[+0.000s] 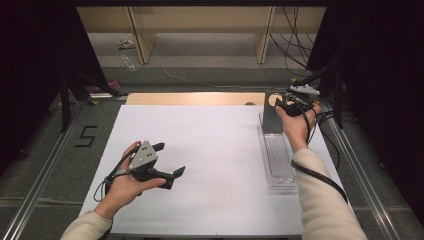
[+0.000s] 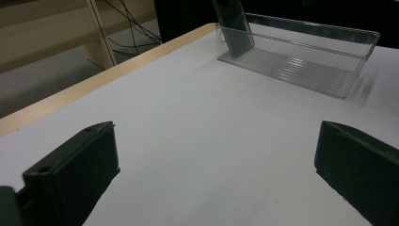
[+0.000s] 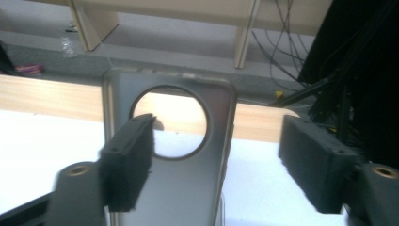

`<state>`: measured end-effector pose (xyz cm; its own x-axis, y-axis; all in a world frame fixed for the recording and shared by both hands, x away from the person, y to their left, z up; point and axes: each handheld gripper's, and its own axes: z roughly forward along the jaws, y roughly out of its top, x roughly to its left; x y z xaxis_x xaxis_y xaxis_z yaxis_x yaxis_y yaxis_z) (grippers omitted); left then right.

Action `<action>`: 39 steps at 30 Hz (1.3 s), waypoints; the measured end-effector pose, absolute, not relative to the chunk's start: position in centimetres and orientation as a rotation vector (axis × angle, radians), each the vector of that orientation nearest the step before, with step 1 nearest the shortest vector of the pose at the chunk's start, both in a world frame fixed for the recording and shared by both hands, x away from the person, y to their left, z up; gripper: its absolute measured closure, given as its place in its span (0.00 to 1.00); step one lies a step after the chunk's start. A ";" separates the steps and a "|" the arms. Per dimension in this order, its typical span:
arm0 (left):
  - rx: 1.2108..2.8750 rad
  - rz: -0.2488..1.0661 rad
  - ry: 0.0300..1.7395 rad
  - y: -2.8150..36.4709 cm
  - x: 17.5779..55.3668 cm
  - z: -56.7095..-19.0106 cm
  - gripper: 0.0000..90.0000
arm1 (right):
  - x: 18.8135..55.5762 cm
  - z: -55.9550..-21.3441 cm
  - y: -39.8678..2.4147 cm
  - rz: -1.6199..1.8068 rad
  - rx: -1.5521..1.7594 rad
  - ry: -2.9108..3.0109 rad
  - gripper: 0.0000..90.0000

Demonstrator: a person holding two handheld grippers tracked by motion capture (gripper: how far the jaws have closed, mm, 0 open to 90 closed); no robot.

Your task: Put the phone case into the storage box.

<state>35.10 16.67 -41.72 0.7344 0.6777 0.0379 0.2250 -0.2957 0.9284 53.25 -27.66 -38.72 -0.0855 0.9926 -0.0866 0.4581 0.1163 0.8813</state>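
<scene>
One grey phone case point(image 3: 188, 188) stands in one clear tray's point(image 1: 278, 165) far end, its base cut off. Right tool point(image 3: 216, 165) gapes around it, untouching; left tool point(image 2: 211, 179) wide, empty.

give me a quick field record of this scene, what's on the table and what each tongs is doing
surface: white board on a wooden table
tray: clear plastic tray at the right side of the board, long side running away from the person
case: grey phone case with a round hole near its top, standing upright at the tray's far end
right tongs: open, jaws either side of the case, pads not pressing it
left tongs: open, nothing between the jaws, held over the board's left part
floor: cables and shelf legs beyond the table
</scene>
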 end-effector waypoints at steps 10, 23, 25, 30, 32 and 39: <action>1.861 0.532 0.704 16.7 35.1 -41.8 0.00 | 51.5 -39.0 -28.2 0.973 1.400 1.699 0.19; 1.859 0.544 0.712 16.9 35.2 -41.8 0.00 | 48.8 -39.0 -28.3 1.055 1.341 1.735 0.18; 1.857 0.546 0.713 16.9 35.2 -41.7 0.00 | 48.4 -38.9 -28.3 1.063 1.329 1.740 0.18; 1.857 0.547 0.710 17.0 35.2 -41.6 0.00 | 47.3 -38.8 -28.1 1.091 1.306 1.753 0.18; 1.858 0.545 0.710 17.0 35.2 -41.6 0.00 | 47.0 -38.7 -28.0 1.103 1.296 1.760 0.18; 1.858 0.547 0.709 16.9 35.1 -41.6 0.00 | 45.7 -38.5 -27.7 1.147 1.241 1.808 0.18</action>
<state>35.15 16.95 -41.60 0.7224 0.6897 0.0489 0.2223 -0.2986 0.9281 45.73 -27.73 -38.45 -0.3368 0.9409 -0.0367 0.3673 0.1672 0.9149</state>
